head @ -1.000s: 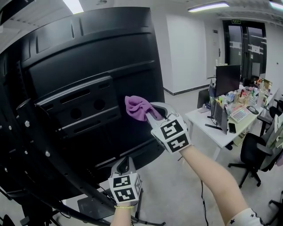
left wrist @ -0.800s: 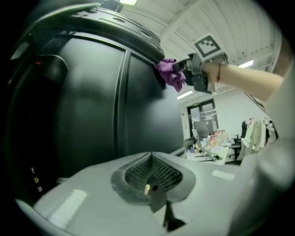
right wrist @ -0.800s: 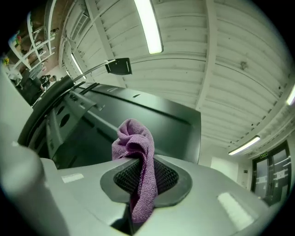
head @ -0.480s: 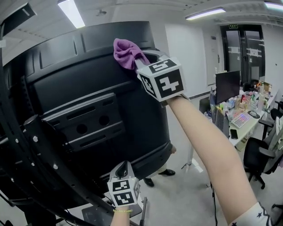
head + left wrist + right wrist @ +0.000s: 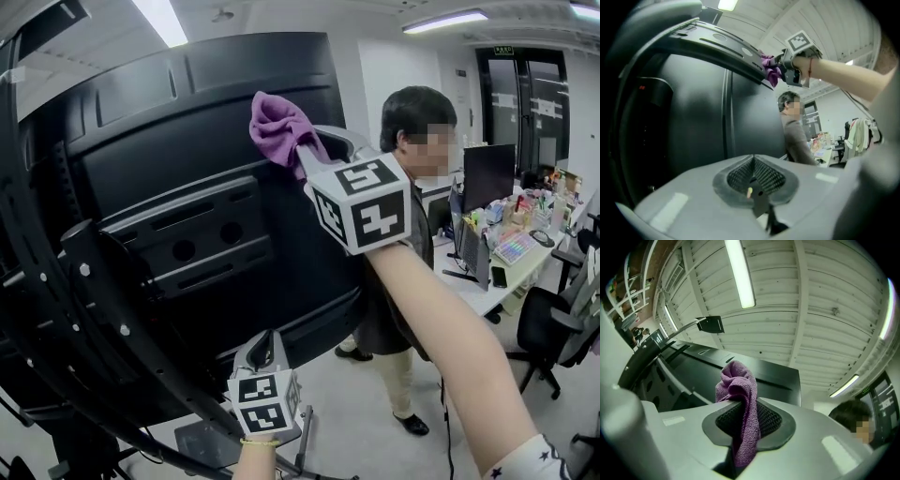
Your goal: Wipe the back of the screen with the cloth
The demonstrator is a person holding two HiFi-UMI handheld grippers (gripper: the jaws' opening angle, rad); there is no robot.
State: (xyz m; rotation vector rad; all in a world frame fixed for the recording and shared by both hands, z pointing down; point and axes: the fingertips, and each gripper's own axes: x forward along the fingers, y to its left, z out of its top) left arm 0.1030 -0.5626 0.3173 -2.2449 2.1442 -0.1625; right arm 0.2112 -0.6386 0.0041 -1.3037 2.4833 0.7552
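A person point(image 5: 405, 234) has stepped in at right; your right gripper point(image 5: 307, 150) pinches the cloth point(image 5: 278, 127) against the screen point(image 5: 187, 178); left gripper point(image 5: 265, 350) fingers closed, empty.

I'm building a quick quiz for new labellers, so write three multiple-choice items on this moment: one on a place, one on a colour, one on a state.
1. Where is the cloth relative to the back of the screen?
A. By its upper part.
B. At its bottom edge.
C. Nowhere near it.

2. What colour is the cloth?
A. White.
B. Purple.
C. Yellow.

3. How do the jaws of the left hand-held gripper stand?
A. Wide apart.
B. Clamped on the cloth.
C. Together, with nothing between them.

Answers:
1 A: the right hand-held gripper holds it high against the screen in the head view.
2 B: it shows purple in all three views.
3 C: the left gripper view shows the jaws meeting, empty.
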